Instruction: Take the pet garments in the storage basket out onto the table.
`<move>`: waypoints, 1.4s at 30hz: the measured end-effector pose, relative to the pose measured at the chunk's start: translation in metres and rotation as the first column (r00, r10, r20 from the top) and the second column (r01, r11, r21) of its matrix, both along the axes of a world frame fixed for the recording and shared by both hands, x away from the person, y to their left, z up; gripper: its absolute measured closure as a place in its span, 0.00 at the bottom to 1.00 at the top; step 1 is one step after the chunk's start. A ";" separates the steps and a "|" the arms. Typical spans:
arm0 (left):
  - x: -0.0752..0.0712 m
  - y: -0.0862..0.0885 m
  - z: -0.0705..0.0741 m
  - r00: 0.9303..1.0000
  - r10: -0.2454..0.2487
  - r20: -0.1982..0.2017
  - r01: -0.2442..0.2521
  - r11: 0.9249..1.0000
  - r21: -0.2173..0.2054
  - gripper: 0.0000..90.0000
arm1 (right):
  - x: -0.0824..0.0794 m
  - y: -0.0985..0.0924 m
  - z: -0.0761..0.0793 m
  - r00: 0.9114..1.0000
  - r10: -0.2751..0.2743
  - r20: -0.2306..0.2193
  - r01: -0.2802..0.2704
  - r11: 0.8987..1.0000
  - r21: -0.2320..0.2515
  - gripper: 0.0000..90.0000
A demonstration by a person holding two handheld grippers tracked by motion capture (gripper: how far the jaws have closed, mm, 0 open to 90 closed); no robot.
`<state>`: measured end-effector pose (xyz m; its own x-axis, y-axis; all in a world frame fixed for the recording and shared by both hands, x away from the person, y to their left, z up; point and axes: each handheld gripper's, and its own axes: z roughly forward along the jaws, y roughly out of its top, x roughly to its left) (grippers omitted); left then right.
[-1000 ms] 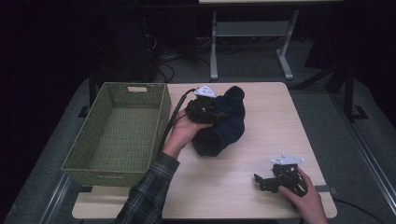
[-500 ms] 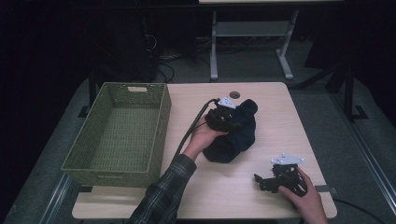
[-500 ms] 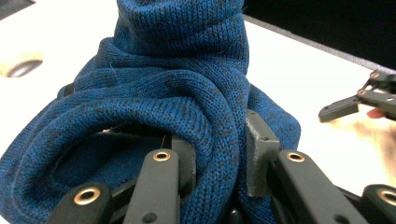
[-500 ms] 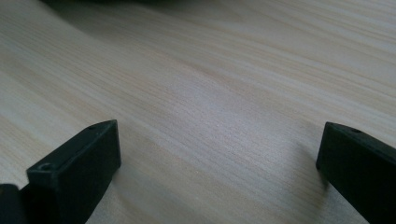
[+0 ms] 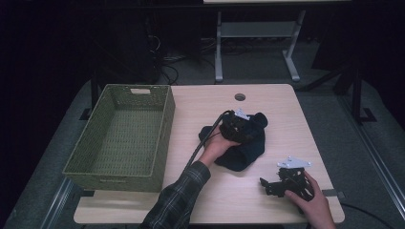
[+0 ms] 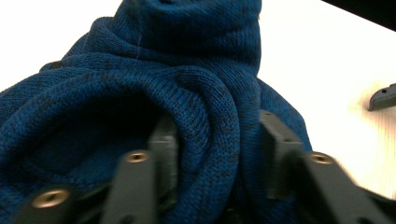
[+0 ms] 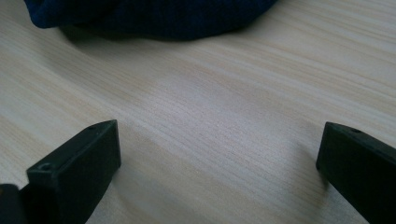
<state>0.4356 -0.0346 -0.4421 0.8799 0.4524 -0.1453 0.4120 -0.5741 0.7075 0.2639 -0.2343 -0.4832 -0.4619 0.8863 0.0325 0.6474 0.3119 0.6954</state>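
Note:
A dark blue knit garment (image 5: 244,149) lies bunched on the wooden table (image 5: 286,119), right of the basket. My left gripper (image 5: 239,125) rests on top of it, pointing right. In the left gripper view its jaws (image 6: 217,135) stand apart with a thick fold of the blue knit (image 6: 187,56) between them; they have just been opening, and the fold looks loose rather than pinched. My right gripper (image 5: 270,186) lies at the table's front right, held by a hand. Its jaws (image 7: 219,140) are wide open over bare wood, with the garment's edge (image 7: 154,18) farther ahead.
An empty green woven basket (image 5: 165,124) stands on the left half of the table. A round cable hole (image 5: 239,97) sits near the table's far edge. A desk frame and cables stand on the dark floor behind.
The left hand carried the garment from beside the basket to the right and down onto the table's middle. Its jaws have parted around the fabric. The right gripper has not moved.

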 end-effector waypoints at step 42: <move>-0.047 0.081 0.048 0.993 0.063 0.095 -0.060 0.998 -0.030 0.15 | 0.000 0.000 0.000 1.000 0.001 -0.001 -0.001 1.000 0.001 0.00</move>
<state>0.3887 0.0465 -0.3943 0.8610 0.5031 -0.0743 0.3753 -0.5300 0.7604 0.2638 -0.2341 -0.4831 -0.4624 0.8860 0.0343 0.6482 0.3114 0.6948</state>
